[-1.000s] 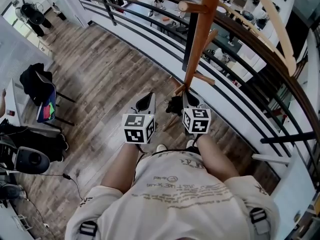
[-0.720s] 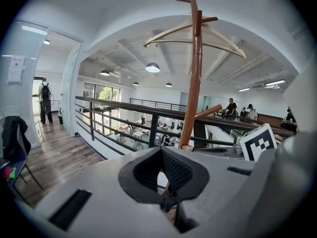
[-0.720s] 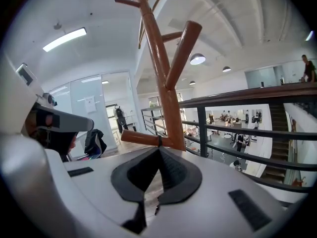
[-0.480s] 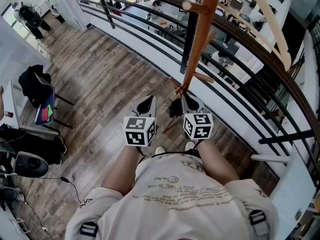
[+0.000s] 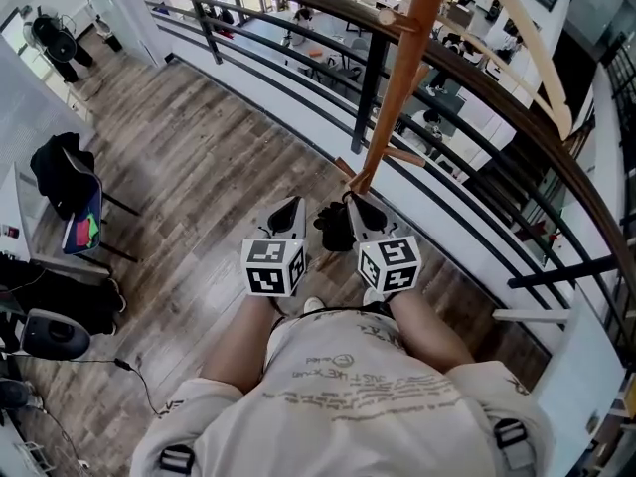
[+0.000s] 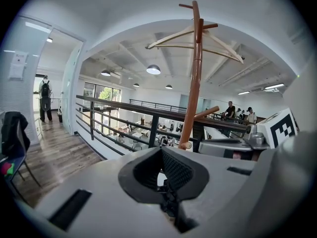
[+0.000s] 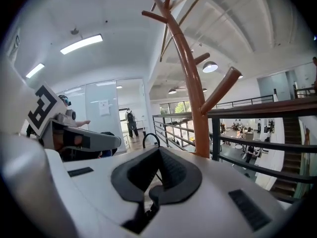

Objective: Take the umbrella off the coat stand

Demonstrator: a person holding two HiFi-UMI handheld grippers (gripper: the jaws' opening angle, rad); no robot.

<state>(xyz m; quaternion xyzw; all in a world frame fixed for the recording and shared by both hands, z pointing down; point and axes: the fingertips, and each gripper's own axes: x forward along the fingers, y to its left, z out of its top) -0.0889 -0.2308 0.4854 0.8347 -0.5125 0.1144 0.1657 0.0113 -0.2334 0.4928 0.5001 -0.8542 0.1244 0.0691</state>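
Umbrella: small, black, folded. It hangs low beside the foot of the coat stand, below the lowest pegs & between the two tools. The right tool is clenched on its thin black strap. In the right gripper view a loop of that strap stands up just past the jaw tips & a cord runs down between the pads. The left tool is closed w/ nothing in it, held level beside the right one & not touching the umbrella.

Coat stand: reddish-brown wooden pole w/ short upturned pegs & a pale wooden hanger hooked near the top. It stands close to a railing of dark metal bars w/ a brown wooden handrail, at the edge of an upper level.

Floor: grey-brown wood planks laid diagonally across the head view. Beyond the railing is a lower level w/ tables & seated people. At the left of the head view are a chair w/ black clothing over its back, dark bags & a cable trailing on the floor.

Bg in the gripper views: white ceiling w/ round pendant lamps, glass walls & a person w/ a backpack standing in a corridor. The wearer's pale T-shirt & bare forearms fill the bottom of the head view.
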